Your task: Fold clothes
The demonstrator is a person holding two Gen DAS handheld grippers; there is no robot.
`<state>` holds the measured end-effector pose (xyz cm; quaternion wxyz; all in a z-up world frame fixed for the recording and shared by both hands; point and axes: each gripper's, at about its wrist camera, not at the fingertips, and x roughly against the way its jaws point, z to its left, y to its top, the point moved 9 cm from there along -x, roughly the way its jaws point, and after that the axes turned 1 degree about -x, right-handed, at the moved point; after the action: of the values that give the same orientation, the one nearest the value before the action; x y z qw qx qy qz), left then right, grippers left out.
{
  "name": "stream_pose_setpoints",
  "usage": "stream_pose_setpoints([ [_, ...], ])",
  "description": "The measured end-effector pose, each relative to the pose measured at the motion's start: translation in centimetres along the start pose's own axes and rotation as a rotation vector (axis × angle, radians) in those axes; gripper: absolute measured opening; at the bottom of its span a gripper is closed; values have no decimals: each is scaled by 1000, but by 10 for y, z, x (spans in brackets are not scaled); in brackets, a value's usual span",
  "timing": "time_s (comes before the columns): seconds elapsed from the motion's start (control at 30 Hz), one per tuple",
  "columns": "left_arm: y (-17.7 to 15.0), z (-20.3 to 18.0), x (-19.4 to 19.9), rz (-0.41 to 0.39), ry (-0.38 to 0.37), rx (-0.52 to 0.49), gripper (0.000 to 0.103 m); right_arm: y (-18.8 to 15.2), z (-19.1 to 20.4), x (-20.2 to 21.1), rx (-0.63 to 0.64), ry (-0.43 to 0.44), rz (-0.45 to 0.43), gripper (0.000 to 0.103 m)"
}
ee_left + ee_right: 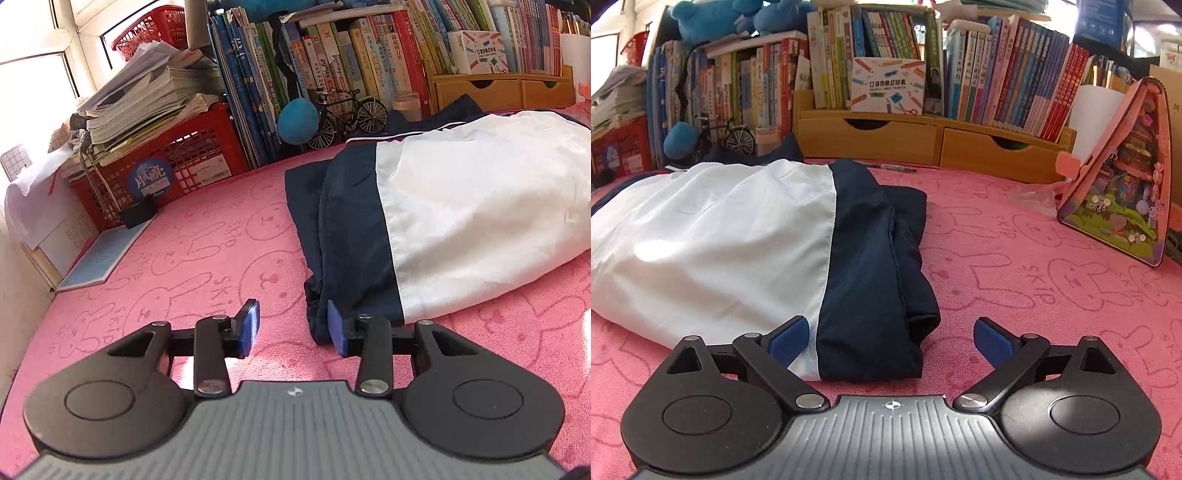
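A white and navy garment [461, 218] lies folded on the pink rabbit-print cloth [192, 258]. In the left wrist view its navy end points at me. My left gripper [293, 328] is open and empty, its right pad at the garment's near navy corner. In the right wrist view the garment [738, 251] lies left of centre, navy end to the right. My right gripper [891, 341] is open wide and empty, its jaws on either side of the garment's near navy corner.
Rows of books [1015, 85] and wooden drawers [923, 140] line the back. A red crate [177, 166] with stacked papers stands at the left. A model bicycle [347, 114] and blue plush sit behind the garment. A pink case [1123, 181] stands at the right.
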<state>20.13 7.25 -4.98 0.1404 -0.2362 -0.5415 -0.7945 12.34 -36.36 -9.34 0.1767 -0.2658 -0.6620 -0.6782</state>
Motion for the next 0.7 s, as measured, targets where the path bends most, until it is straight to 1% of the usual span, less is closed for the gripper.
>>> stream_pose_setpoints([
  [0.03, 11, -3, 3, -36, -9, -2, 41, 1, -1, 2, -14, 12, -11, 96],
  [0.1, 33, -10, 8, -109, -26, -6, 49, 5, 2, 5, -33, 40, -30, 96],
  [0.17, 54, -17, 14, -182, -43, -10, 66, 11, 8, 7, -44, 60, -49, 96],
  [0.2, 66, -25, 13, -212, -68, -16, 74, 13, 13, 8, -42, 72, -57, 96],
  [0.27, 85, -45, -4, -223, -81, -59, 81, 16, 26, 10, -25, 99, -71, 96],
  [0.3, 89, -51, -18, -197, -41, -94, 81, 17, 32, 12, -9, 106, -75, 96],
  [0.33, 90, -56, -35, -159, 16, -133, 81, 17, 37, 13, 11, 106, -80, 96],
  [0.37, 81, -56, -52, -101, 62, -173, 74, 18, 43, 15, 40, 103, -87, 96],
  [0.4, 69, -54, -68, -36, 102, -213, 64, 18, 48, 16, 64, 102, -93, 96],
  [0.43, 56, -52, -84, 30, 142, -252, 64, 19, 50, 17, 81, 99, -102, 96],
  [0.47, 47, -47, -86, 29, 165, -264, 65, 21, 52, 18, 96, 95, -113, 96],
  [0.5, 39, -40, -83, 0, 181, -265, 65, 25, 54, 19, 105, 97, -126, 96],
  [0.53, 33, -34, -79, 2, 192, -260, 65, 29, 57, 20, 110, 101, -141, 96],
  [0.6, 26, -25, -69, 12, 183, -237, 65, 46, 69, 19, 117, 136, -185, 95],
  [0.63, 23, -22, -65, 15, 180, -239, 64, 54, 77, 18, 122, 163, -199, 93],
  [0.67, 22, -21, -62, 20, 176, -245, 64, 63, 86, 16, 127, 191, -213, 83],
  [0.7, 21, -20, -59, 25, 171, -252, 64, 71, 94, 13, 133, 206, -222, 68],
])
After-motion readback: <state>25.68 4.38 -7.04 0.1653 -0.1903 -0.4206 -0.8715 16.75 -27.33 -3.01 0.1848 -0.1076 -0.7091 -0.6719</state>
